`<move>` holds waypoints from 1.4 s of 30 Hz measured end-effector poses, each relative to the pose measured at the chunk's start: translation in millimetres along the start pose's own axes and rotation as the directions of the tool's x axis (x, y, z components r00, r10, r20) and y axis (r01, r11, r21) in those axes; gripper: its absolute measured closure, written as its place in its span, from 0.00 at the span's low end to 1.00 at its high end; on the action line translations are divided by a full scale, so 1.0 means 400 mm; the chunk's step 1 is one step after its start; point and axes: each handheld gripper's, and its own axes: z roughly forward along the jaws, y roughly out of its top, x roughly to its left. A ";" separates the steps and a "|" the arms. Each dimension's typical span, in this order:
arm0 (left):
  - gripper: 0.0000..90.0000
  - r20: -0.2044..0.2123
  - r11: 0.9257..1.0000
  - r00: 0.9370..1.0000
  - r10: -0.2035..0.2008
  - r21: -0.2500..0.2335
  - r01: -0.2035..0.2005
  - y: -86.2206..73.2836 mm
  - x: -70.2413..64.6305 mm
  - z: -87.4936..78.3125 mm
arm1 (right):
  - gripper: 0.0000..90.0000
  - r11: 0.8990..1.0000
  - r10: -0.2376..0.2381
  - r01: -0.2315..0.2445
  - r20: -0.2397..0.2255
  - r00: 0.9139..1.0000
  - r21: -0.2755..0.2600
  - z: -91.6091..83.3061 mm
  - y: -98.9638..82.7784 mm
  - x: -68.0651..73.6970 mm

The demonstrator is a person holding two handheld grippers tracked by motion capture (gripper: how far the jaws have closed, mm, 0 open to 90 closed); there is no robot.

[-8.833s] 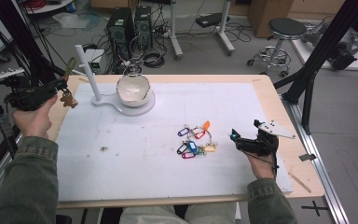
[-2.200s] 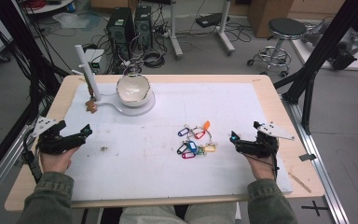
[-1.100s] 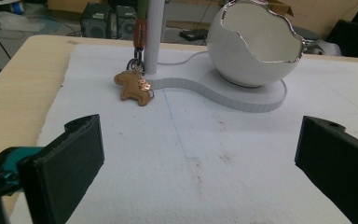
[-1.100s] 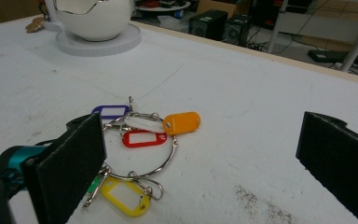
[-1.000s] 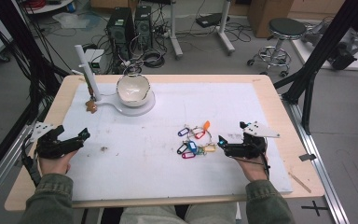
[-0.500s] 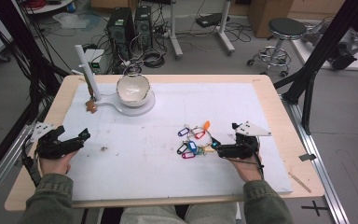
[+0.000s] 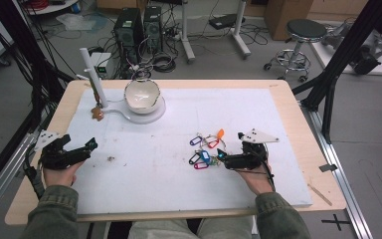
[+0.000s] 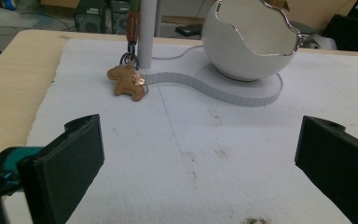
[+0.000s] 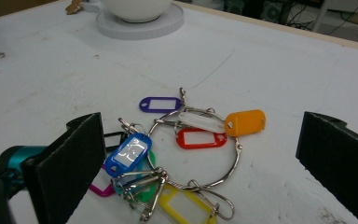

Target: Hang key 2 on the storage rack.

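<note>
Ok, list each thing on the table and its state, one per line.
Left tongs: open, empty, low over the white mat.
Right tongs: open, jaws either side of the key tags.
Key tags: lying flat, bunched on a metal ring.
Bowl: upright on its white stand.
Brown horse charm: hanging from the post, touching the mat.

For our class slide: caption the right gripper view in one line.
Open right gripper poised over a metal ring of coloured key tags on the white mat.

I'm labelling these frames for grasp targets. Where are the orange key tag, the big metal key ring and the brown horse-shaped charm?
orange plastic key tag point(image 9: 245, 122): right gripper view, middle of its flat face.
large metal key ring point(image 9: 237, 158): right gripper view, right side of the wire loop.
brown horse-shaped charm point(image 8: 127, 82): left gripper view, its body.
</note>
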 end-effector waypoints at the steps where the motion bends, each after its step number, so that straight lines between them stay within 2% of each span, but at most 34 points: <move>1: 0.02 -0.002 1.000 1.000 -0.001 -0.001 0.001 0.000 0.000 0.000 | 0.01 1.000 0.000 0.000 -0.003 1.000 0.003 0.004 0.001 0.003; 4: 0.02 -0.002 1.000 1.000 -0.003 -0.003 0.003 0.000 0.002 -0.001 | 0.01 1.000 -0.009 0.009 -0.011 1.000 0.013 0.013 0.003 0.009; 12: 0.02 0.005 1.000 1.000 -0.002 0.001 0.002 -0.001 0.001 0.001 | 0.01 0.995 -0.035 0.039 -0.046 0.998 0.093 0.057 0.003 0.039; 17: 0.02 0.007 1.000 1.000 0.004 0.004 -0.004 -0.001 0.001 0.001 | 0.04 0.987 -0.067 0.077 -0.072 0.995 0.143 0.083 0.001 0.056; 26: 0.02 0.006 1.000 1.000 0.003 0.007 -0.003 -0.003 0.000 0.003 | 0.07 0.975 -0.074 0.095 -0.111 0.991 0.199 0.114 -0.001 0.069; 28: 0.02 0.003 1.000 1.000 0.003 0.006 -0.003 -0.002 0.000 0.002 | 0.11 0.969 -0.079 0.105 -0.123 0.989 0.222 0.121 -0.003 0.072; 30: 0.02 0.004 1.000 1.000 0.003 0.006 -0.003 -0.002 0.001 0.002 | 0.19 0.965 -0.091 0.123 -0.142 0.986 0.233 0.125 -0.004 0.075; 33: 0.02 0.004 1.000 1.000 0.001 0.007 -0.001 -0.003 0.000 0.003 | 0.21 0.961 -0.094 0.129 -0.148 0.984 0.243 0.130 -0.002 0.079; 37: 0.02 0.002 1.000 1.000 0.002 0.007 -0.002 -0.003 0.000 0.003 | 0.31 0.956 -0.091 0.134 -0.170 0.981 0.260 0.141 -0.001 0.082; 42: 0.02 0.001 1.000 1.000 0.005 0.008 -0.005 -0.003 0.000 0.004 | 0.38 0.948 -0.107 0.146 -0.149 0.983 0.282 0.148 0.000 0.087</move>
